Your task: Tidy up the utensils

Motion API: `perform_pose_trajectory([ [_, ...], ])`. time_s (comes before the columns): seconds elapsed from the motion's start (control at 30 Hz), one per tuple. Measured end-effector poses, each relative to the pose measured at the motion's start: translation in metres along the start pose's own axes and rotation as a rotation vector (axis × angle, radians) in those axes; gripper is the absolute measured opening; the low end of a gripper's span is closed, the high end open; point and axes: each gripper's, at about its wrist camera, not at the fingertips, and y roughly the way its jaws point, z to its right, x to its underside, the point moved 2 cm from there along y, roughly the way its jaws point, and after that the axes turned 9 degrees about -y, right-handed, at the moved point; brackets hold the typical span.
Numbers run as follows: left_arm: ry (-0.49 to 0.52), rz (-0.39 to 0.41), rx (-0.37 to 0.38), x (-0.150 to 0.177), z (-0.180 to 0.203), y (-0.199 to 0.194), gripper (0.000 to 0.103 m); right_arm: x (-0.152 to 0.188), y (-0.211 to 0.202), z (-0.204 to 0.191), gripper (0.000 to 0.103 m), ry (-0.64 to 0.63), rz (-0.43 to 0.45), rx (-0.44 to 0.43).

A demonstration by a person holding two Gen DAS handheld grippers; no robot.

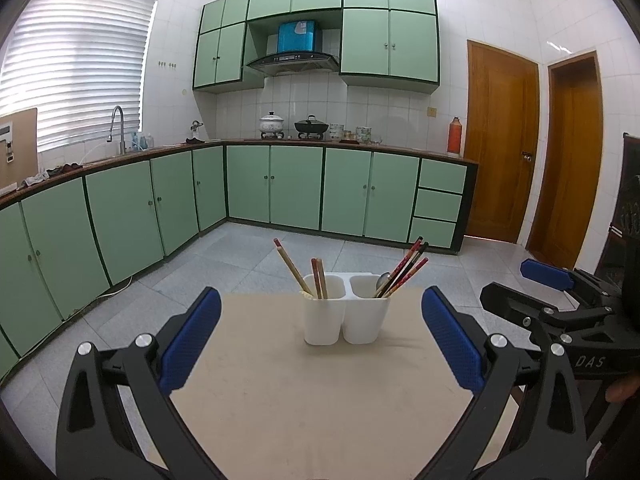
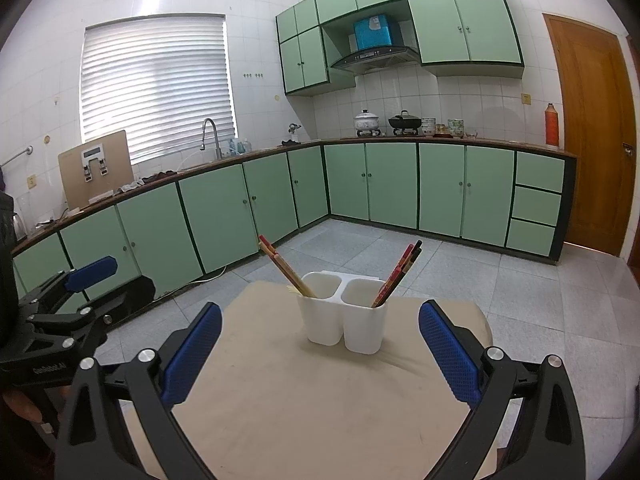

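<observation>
Green-cabinet kitchen behind, beige table [image 1: 304, 392] below me, and my left gripper [image 1: 320, 340] and right gripper [image 2: 320, 344] hover with jaws spread and empty, facing the white two-cup holder [image 1: 344, 312] at the table's far edge, chopsticks [image 1: 404, 270] in both cups.

home kitchen, mint-green cabinets [image 1: 296, 188] along an L-shaped counter, range hood [image 1: 293, 62] over pots on the stove [image 1: 311, 126], sink faucet [image 1: 117, 126], white tiled walls
</observation>
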Motion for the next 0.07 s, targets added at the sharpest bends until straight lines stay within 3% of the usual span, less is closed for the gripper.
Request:
perform_pose_trajectory([
  [0.07,-0.001,-0.003,-0.002,0.0000,-0.0011,0.0006,0.097,0.0004,0.0007,0.0006,0.097,0.000,-0.002,0.000],
])
